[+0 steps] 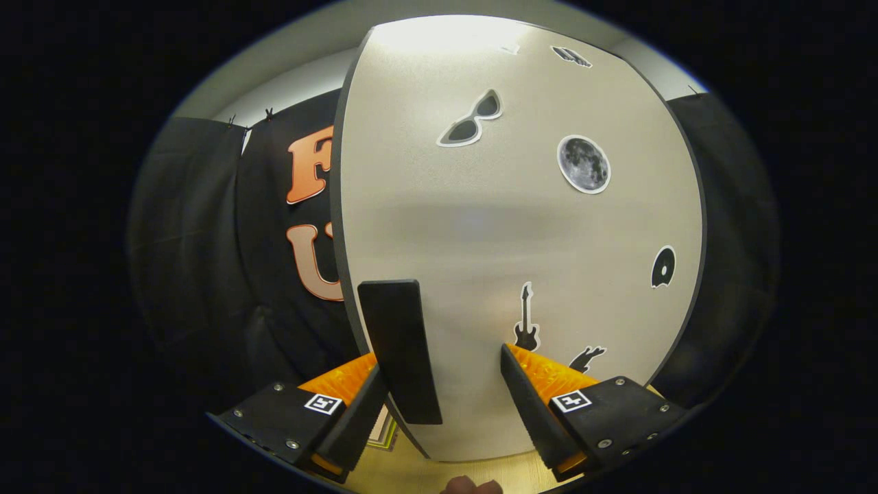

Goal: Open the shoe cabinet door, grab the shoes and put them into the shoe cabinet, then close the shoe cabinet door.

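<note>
The pale shoe cabinet door (507, 226) stands very close in front of me, with sunglasses, moon, record and guitar stickers on it. Near the door's left edge sits a flat black handle (400, 350), upright. My gripper (439, 363) is open against the door. The handle lies between the fingers, close to the left finger (357, 418), and the right finger (531, 405) stands well apart from it. I cannot tell whether the door is swung out or flush with the cabinet.
Black booth cloth (206, 274) hangs to the left and right of the door. Light wooden floor (411, 470) shows below the door. A striped mat corner (383, 433) peeks out by the left finger, and a fingertip (470, 486) shows below.
</note>
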